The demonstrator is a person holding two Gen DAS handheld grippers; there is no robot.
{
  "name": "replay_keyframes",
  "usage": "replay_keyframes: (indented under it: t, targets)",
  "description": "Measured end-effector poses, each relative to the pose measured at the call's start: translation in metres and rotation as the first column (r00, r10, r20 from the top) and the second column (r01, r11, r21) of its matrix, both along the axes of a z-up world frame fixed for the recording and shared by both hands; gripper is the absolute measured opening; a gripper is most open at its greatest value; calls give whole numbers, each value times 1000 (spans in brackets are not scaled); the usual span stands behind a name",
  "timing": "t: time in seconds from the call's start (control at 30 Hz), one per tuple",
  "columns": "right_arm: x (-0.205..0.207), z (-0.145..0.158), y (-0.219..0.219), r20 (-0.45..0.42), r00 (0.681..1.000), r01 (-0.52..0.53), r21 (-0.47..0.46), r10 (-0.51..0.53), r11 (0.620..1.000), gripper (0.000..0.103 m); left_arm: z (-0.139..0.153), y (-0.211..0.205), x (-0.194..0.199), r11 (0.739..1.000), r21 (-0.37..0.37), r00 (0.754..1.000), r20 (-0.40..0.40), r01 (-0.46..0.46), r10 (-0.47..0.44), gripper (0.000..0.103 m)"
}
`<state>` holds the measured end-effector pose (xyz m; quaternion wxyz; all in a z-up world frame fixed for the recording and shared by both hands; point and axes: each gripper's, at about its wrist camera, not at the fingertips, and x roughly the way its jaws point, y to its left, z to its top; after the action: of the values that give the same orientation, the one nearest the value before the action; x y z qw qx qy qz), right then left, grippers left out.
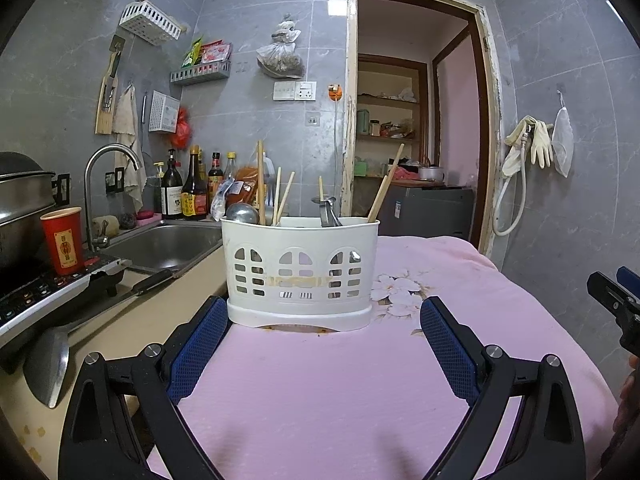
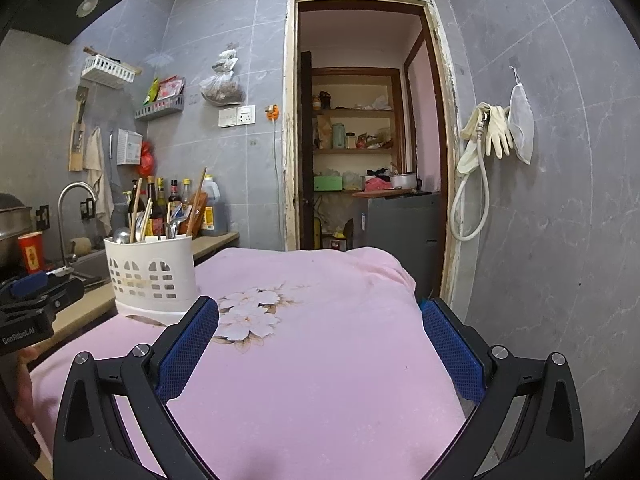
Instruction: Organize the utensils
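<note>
At twelve o'clock ahead of our left gripper, a white perforated plastic caddy stands upright on the pink floral cloth, holding wooden chopsticks and steel spoons. We hold both the left and right gripper spread wide, empty.

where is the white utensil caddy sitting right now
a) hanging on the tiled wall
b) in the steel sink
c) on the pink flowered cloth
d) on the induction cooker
c: the white utensil caddy stands upright on the pink flowered cloth, holding chopsticks and a ladle, just ahead of the open left gripper; the sink lies off to its left.
</note>
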<state>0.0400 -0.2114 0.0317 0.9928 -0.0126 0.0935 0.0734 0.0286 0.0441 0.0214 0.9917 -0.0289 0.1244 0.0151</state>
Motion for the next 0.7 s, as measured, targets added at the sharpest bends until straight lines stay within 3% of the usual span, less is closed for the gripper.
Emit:
replay_keyframes:
  t: [0.7]
  targets:
    - [-1,1,-3,-8,1000,-9,12,9,1000,103,2,-1,-1,1000,-2,1000,10,6,-6,95]
